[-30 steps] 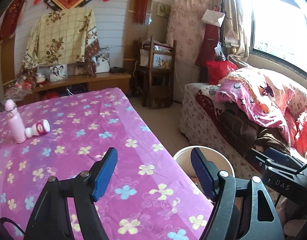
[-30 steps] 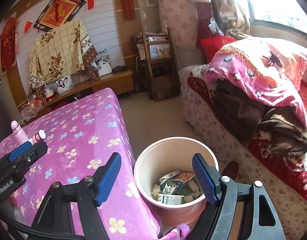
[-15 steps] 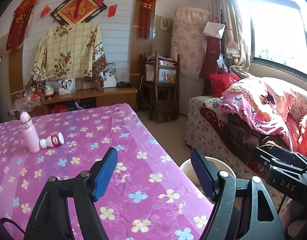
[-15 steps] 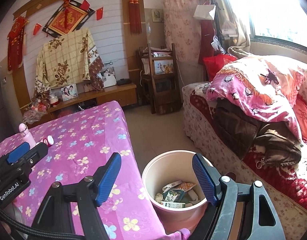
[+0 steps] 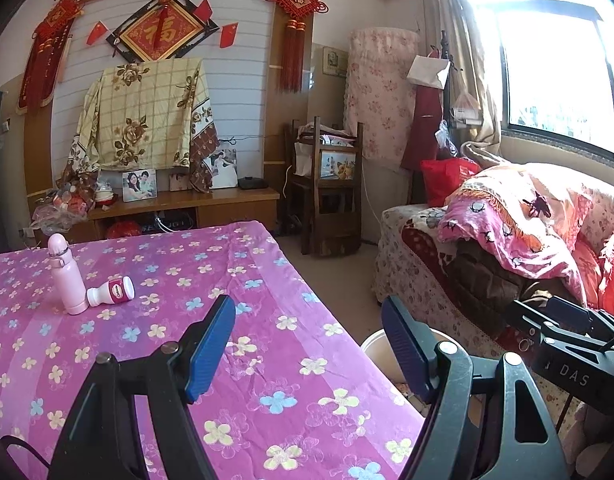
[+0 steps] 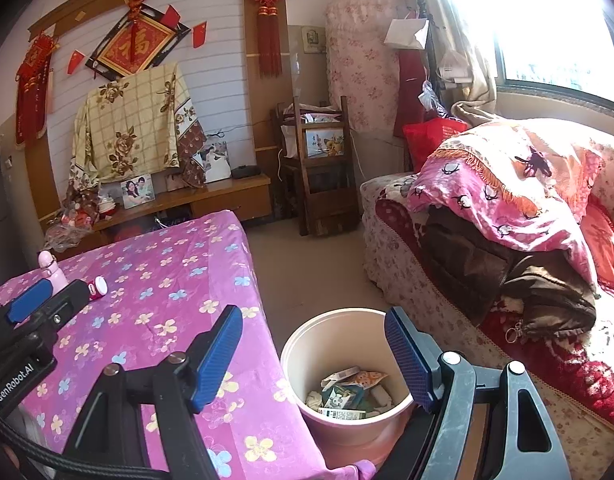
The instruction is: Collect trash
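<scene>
A pale bin [image 6: 307, 344] stands on the floor at the table's right edge, holding cartons and wrappers [image 6: 347, 394]; its rim shows in the left wrist view [image 5: 373, 346]. A small white bottle with a magenta label [image 5: 112, 290] lies on the purple flowered tablecloth [image 5: 211, 280], touching an upright pink flask [image 5: 67, 276]. Both show far left in the right wrist view, bottle [image 6: 97, 287] and flask [image 6: 53, 272]. My left gripper [image 5: 307, 344] is open and empty over the table's near right part. My right gripper [image 6: 313, 354] is open and empty above the bin.
A sofa [image 6: 487, 248] piled with pink blankets and dark clothes runs along the right under the window. A wooden chair [image 5: 327, 188] and a low cabinet with photos [image 5: 179, 200] stand at the back wall. Bare floor [image 6: 311, 264] lies between table and sofa.
Both grippers have risen and tilted up, so more of the back wall shows and the bin sits lower in view. Both stay open and empty. The bottle and flask have not moved.
</scene>
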Available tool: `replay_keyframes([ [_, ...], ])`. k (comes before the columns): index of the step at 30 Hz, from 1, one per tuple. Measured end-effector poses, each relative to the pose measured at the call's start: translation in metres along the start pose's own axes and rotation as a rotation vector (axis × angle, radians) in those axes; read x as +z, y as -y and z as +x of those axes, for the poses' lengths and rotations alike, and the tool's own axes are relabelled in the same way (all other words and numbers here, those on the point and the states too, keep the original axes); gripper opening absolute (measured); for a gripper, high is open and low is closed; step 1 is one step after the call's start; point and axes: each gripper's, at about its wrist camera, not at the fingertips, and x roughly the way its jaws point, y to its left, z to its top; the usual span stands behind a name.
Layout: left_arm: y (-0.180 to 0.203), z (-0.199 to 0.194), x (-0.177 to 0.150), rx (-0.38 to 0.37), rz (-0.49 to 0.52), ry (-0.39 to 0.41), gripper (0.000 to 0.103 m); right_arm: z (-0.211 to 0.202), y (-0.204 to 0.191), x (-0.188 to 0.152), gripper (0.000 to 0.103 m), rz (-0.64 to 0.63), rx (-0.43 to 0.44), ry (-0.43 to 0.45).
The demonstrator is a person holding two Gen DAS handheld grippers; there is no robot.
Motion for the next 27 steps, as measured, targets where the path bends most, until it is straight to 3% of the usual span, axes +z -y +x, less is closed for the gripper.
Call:
replay_keyframes([
  [27, -0.0017, 0.0046, -0.0025, 0.02, 0.012, -0.017, 0.076, 0.0061, -0.0083, 0.0003, 0.077, -0.029, 0.019, -0.02],
])
